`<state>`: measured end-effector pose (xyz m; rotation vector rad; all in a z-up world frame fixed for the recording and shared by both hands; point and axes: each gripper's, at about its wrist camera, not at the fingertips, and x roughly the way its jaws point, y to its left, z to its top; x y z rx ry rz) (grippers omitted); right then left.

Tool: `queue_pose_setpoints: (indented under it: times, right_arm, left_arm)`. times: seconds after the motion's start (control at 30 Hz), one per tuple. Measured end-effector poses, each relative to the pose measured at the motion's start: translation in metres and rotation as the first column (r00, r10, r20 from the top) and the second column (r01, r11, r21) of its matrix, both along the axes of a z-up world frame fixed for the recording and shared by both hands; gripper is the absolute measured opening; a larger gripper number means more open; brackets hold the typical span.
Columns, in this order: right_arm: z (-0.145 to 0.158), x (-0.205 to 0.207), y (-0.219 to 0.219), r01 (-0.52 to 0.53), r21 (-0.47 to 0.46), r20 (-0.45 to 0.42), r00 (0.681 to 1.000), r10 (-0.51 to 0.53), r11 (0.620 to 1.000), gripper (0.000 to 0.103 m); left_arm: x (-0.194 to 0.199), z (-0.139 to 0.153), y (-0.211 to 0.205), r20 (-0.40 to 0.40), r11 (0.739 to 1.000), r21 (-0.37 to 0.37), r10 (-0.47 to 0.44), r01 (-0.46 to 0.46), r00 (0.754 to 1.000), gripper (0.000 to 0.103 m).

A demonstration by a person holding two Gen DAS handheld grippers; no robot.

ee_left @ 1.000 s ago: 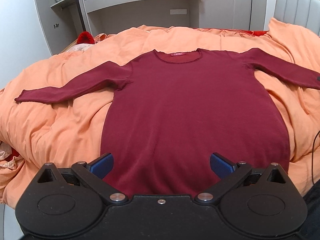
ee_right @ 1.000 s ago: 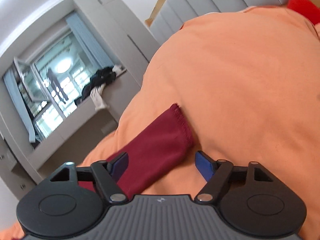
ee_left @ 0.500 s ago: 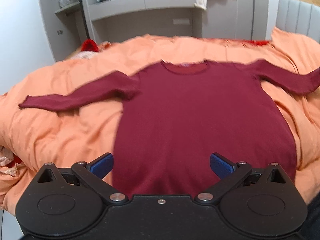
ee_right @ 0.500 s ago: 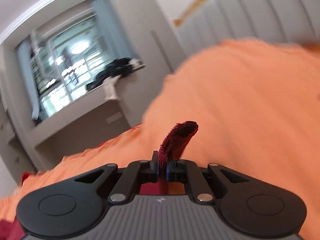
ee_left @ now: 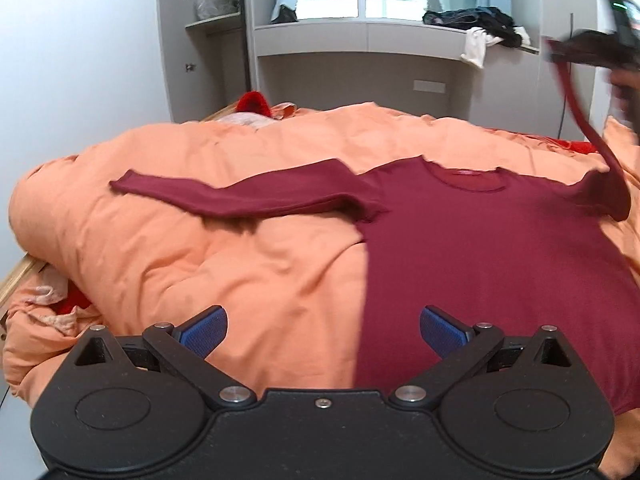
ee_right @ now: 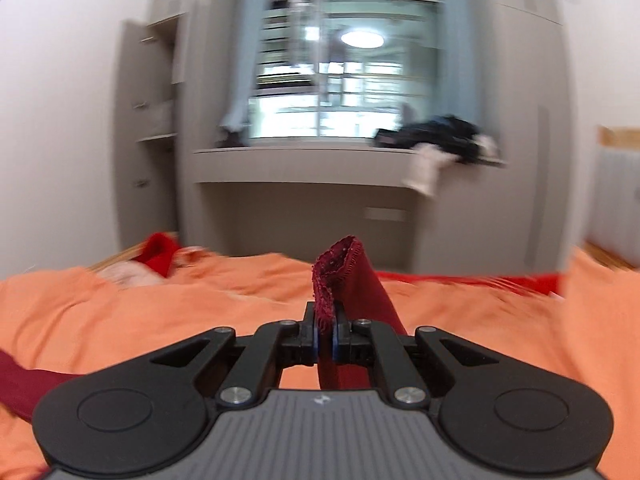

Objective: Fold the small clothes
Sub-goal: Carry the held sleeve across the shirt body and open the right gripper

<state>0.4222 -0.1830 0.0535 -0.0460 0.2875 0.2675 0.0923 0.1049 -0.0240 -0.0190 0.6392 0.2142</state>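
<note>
On the bed (ee_left: 168, 240): maroon top (ee_left: 500, 264), sleeve fold begun.
Right hand-held gripper (ee_right: 324, 344), newly clamped on sleeve cuff (ee_right: 340, 264), lifted at two o'clock; left hand-held gripper (ee_left: 324, 332) spread, empty.

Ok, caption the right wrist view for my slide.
Right gripper shut on the maroon sleeve cuff, lifted above the orange duvet.

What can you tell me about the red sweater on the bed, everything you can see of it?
The sweater is dark red, a fine knit by the look, with long sleeves, a round neck and a small label inside the collar. Its body lies flat, front up, on the orange duvet. One sleeve lies stretched out sideways on the duvet. The other sleeve is lifted off the bed, its cuff pinched in the shut right gripper. The open left gripper hovers by the hem, not touching it.
</note>
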Motion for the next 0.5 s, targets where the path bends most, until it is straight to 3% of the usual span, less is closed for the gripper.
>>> queue_pose_setpoints:
  times: [0.13, 0.27, 0.37, 0.5]
  right_arm:
    - [-0.042, 0.016, 0.128, -0.152, -0.066, -0.064, 0.987, 0.148, 0.986, 0.007]
    - [-0.104, 0.016, 0.221, -0.264, -0.131, -0.172, 0.955, 0.241, 0.955, 0.007]
    - [-0.144, 0.016, 0.259, -0.303, -0.171, -0.238, 0.936, 0.259, 0.938, 0.006]
    - [-0.166, 0.021, 0.283, -0.305, -0.182, -0.273, 0.929, 0.250, 0.935, 0.007]
  left_arm:
    - [-0.006, -0.004, 0.025, 0.011, 0.999, -0.025, 0.028, -0.028, 1.000, 0.102]
    - [-0.002, -0.016, 0.046, 0.004, 0.996, -0.054, 0.065, -0.065, 0.998, 0.102]
    - [0.002, -0.024, 0.057, -0.007, 0.994, -0.078, 0.074, -0.075, 0.997, 0.102]
    - [0.006, -0.030, 0.064, -0.018, 0.989, -0.119, 0.081, -0.082, 0.997, 0.102]
